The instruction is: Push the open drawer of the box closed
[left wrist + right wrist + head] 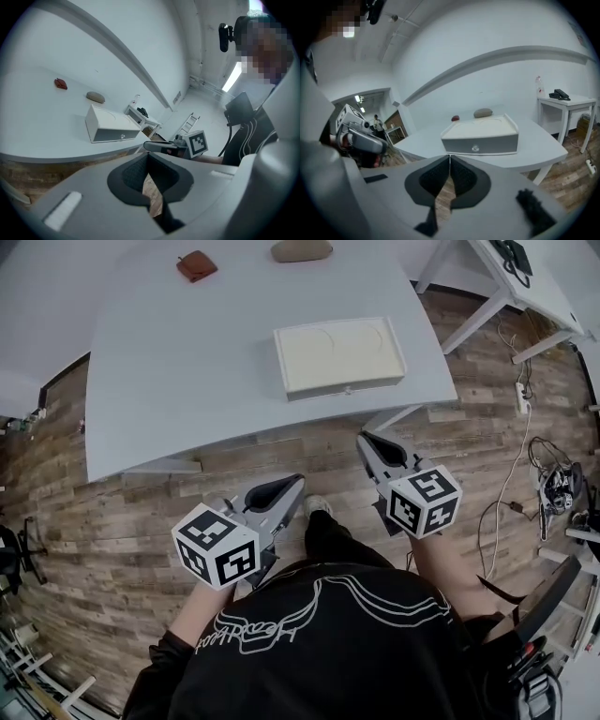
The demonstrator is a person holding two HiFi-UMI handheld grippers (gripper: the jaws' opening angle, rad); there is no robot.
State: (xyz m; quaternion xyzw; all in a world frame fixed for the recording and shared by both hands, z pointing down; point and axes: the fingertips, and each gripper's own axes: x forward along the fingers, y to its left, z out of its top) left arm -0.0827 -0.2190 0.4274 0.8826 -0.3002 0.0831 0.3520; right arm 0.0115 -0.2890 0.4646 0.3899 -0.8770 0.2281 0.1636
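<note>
Standing by, I see the person's left gripper (281,491) held low over the wooden floor (112,512), short of the table (187,362) and pointing toward about 1 o'clock. In its own view the left gripper (148,161) has its fingers pressed together at the tips, with nothing between them but floor showing through the gap behind.

On the far side of the table, toward 11 o'clock, lies a small red-brown thing (197,265), and at 12 o'clock a beige oval thing (301,249).

The box (339,356) sits at 12 to 1 o'clock near the table's near edge, well apart from both grippers. Its drawer (480,144), with a round knob (475,148), faces the person, and its front looks flush with the box.

The right gripper (373,448) hangs just off the table's edge, aimed toward 11 o'clock. Its fingers (450,161) are likewise drawn together, tips touching, with nothing gripped.
</note>
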